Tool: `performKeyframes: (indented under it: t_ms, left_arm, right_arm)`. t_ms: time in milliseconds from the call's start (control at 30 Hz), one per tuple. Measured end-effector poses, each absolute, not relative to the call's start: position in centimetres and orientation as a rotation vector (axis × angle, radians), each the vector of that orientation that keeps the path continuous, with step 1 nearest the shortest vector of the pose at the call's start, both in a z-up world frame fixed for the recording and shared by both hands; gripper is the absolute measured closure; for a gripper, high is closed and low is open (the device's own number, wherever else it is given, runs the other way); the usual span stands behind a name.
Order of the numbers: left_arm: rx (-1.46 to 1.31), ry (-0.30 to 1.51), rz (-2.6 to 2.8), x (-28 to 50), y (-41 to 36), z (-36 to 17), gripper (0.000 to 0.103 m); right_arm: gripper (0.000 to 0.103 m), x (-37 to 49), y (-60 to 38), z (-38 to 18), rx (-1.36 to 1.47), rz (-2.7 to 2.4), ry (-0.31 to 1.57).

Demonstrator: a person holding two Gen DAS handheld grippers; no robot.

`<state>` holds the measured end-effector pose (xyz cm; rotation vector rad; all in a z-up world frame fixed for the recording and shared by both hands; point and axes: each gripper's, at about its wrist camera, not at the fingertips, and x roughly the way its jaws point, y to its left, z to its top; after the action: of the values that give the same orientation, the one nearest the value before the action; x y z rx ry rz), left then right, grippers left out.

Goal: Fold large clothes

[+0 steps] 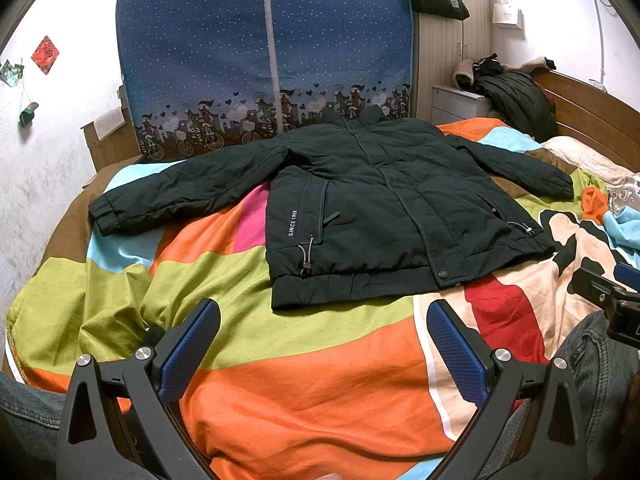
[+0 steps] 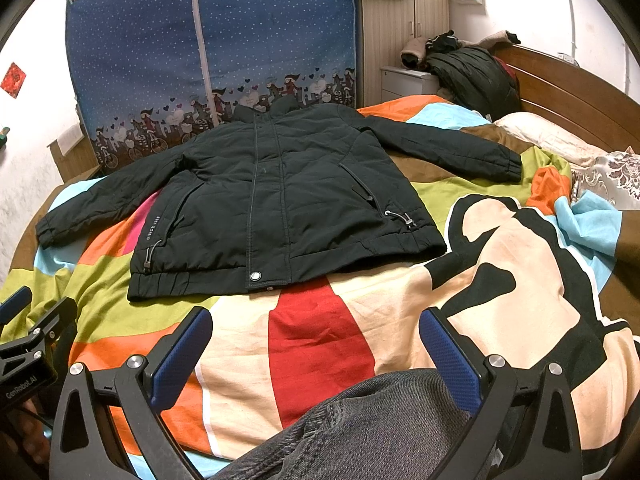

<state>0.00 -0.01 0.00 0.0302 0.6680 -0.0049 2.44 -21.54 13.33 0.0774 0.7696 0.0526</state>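
A dark green padded jacket (image 1: 380, 208) lies flat and face up on a colourful bedspread (image 1: 304, 360), both sleeves spread out, hem toward me. It also shows in the right wrist view (image 2: 280, 200). My left gripper (image 1: 324, 312) is open and empty, held above the bedspread just short of the jacket's hem. My right gripper (image 2: 316, 320) is open and empty, also short of the hem, over the bedspread (image 2: 500, 280). The right gripper shows at the right edge of the left wrist view (image 1: 612, 292), and the left gripper shows at the left edge of the right wrist view (image 2: 32, 328).
A blue fabric wardrobe (image 1: 264, 52) stands behind the bed. A pile of dark clothes (image 1: 516, 96) lies by the wooden headboard (image 1: 592, 108) at the right, with pillows (image 2: 552, 136) below it. My denim-clad knee (image 2: 360, 428) is under the right gripper.
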Motion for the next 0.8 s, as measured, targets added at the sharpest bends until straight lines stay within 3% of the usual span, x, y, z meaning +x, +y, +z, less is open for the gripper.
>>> performKeyframes:
  t_ms: [467, 800]
  left_arm:
    - [0.058, 0.661, 0.017, 0.5, -0.1, 0.2, 0.002]
    - [0.096, 0.642, 0.038, 6.2, -0.9, 0.6, 0.002]
  right_arm:
    - [0.0, 2.9, -21.6, 13.4, 0.087, 0.088, 0.799]
    - [0.0, 7.9, -22.4, 16.1, 0.18, 0.14, 0.79]
